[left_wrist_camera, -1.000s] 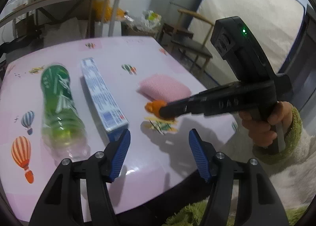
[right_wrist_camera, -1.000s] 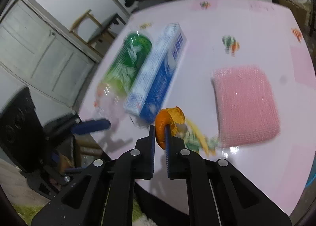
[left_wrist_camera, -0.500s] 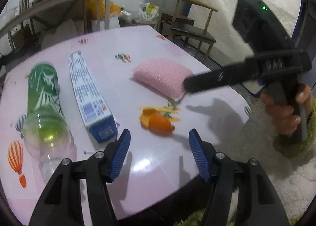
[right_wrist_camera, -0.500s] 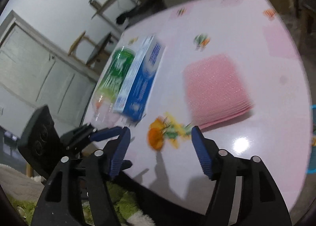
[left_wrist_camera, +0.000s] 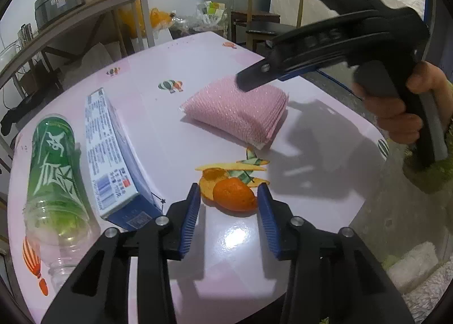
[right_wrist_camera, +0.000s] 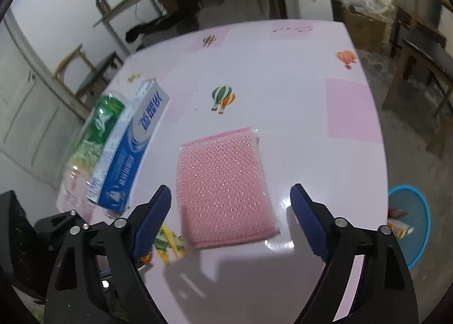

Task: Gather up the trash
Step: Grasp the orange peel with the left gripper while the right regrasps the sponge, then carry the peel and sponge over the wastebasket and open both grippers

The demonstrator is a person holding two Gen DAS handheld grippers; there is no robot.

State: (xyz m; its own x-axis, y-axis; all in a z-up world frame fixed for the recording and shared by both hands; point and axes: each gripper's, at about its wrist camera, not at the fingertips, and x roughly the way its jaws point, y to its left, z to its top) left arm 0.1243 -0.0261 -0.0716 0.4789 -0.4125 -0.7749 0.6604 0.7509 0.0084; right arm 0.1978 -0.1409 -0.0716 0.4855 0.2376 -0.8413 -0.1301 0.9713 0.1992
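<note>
Left gripper (left_wrist_camera: 228,201) closing around orange peel (left_wrist_camera: 232,195); right gripper (right_wrist_camera: 230,215) opening, empty, near table edge (right_wrist_camera: 379,154).

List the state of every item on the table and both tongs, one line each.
Orange peel: lying on the table, between the left tongs' pads.
Left tongs: closing, not yet gripping.
Right tongs: opening, empty, above the pink pad.
Pink pad: flat.
Green bottle: on its side.
Blue box: lying flat beside the bottle.
</note>
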